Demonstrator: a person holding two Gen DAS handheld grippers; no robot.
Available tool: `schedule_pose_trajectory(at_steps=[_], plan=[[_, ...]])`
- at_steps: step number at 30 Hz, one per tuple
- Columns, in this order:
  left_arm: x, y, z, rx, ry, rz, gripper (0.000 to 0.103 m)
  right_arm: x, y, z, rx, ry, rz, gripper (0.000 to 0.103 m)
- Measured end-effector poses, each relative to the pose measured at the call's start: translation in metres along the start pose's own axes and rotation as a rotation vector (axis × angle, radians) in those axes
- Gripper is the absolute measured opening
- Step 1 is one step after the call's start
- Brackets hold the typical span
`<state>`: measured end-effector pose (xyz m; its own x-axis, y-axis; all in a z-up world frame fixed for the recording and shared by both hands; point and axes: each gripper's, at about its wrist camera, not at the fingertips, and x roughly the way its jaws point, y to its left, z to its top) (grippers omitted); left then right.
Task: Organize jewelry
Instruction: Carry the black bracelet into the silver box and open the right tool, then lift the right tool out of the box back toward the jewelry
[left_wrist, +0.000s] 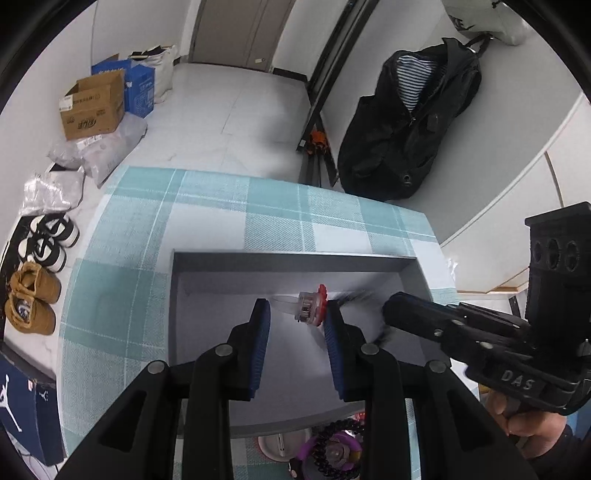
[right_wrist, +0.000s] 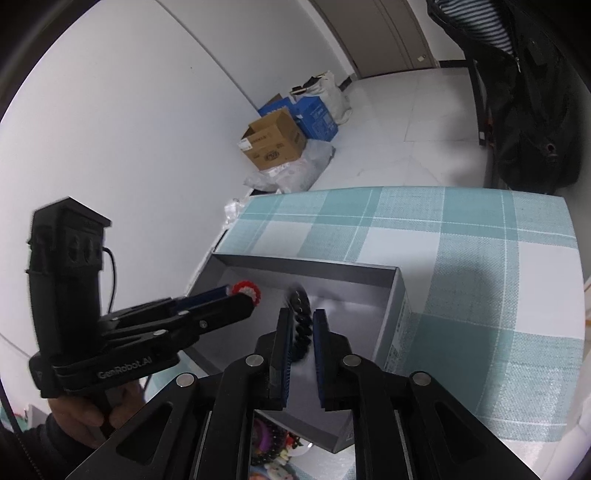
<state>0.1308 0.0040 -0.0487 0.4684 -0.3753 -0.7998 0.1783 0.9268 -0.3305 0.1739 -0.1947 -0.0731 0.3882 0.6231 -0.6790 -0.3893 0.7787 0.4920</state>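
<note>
A grey open box (left_wrist: 291, 260) (right_wrist: 397, 314) sits on the teal checked tablecloth. My left gripper (left_wrist: 297, 314) hovers over the box with its jaws apart; a clear ring with a red flower (left_wrist: 312, 304) (right_wrist: 246, 290) sits at the right fingertip, and grip or release is unclear. My right gripper (right_wrist: 301, 321) (left_wrist: 402, 308) is over the box too, its jaws slightly apart around a blurred black bead bracelet (right_wrist: 300, 317) (left_wrist: 356, 297). Whether the pads touch the bracelet is unclear.
A dish with a purple bracelet and a dark bead bracelet (left_wrist: 334, 448) (right_wrist: 267, 439) lies on the cloth near me. On the floor are cardboard boxes (left_wrist: 94, 105), shoes (left_wrist: 35, 295) and a black bag (left_wrist: 402, 122). The table's far edge (left_wrist: 258, 177) lies beyond the box.
</note>
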Motion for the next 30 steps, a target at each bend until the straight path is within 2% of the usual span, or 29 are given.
schedule_pose_trajectory(at_steps=[2, 3, 4, 6, 10, 21, 23, 25, 30], plan=[[0.0, 0.001, 0.0, -0.003, 0.0, 0.007, 0.025, 0.0, 0.0, 0.001, -0.006, 0.001, -0.008, 0.014], [0.0, 0.001, 0.0, -0.009, 0.008, 0.003, 0.031, -0.001, 0.001, 0.0, -0.008, -0.003, -0.021, 0.024], [0.0, 0.003, 0.0, -0.014, 0.013, -0.003, 0.041, -0.002, 0.001, 0.0, -0.01, -0.01, -0.023, 0.027], [-0.003, 0.006, -0.001, -0.036, 0.003, -0.009, 0.05, -0.007, 0.003, 0.0, -0.021, -0.024, -0.011, 0.028], [-0.011, 0.004, -0.003, -0.035, -0.02, 0.004, 0.051, -0.021, 0.007, -0.002, -0.038, -0.072, -0.011, 0.042], [-0.039, -0.004, -0.02, 0.003, -0.079, 0.058, 0.051, -0.06, 0.022, -0.015, -0.061, -0.158, -0.031, 0.055], [-0.044, -0.003, -0.025, 0.002, -0.088, 0.063, 0.051, -0.066, 0.026, -0.018, -0.071, -0.167, -0.031, 0.057], [-0.048, -0.002, -0.03, -0.002, -0.1, 0.067, 0.051, -0.071, 0.032, -0.023, -0.086, -0.176, -0.035, 0.064], [-0.054, 0.001, -0.043, -0.008, -0.101, 0.094, 0.052, -0.078, 0.044, -0.042, -0.126, -0.171, -0.052, 0.07]])
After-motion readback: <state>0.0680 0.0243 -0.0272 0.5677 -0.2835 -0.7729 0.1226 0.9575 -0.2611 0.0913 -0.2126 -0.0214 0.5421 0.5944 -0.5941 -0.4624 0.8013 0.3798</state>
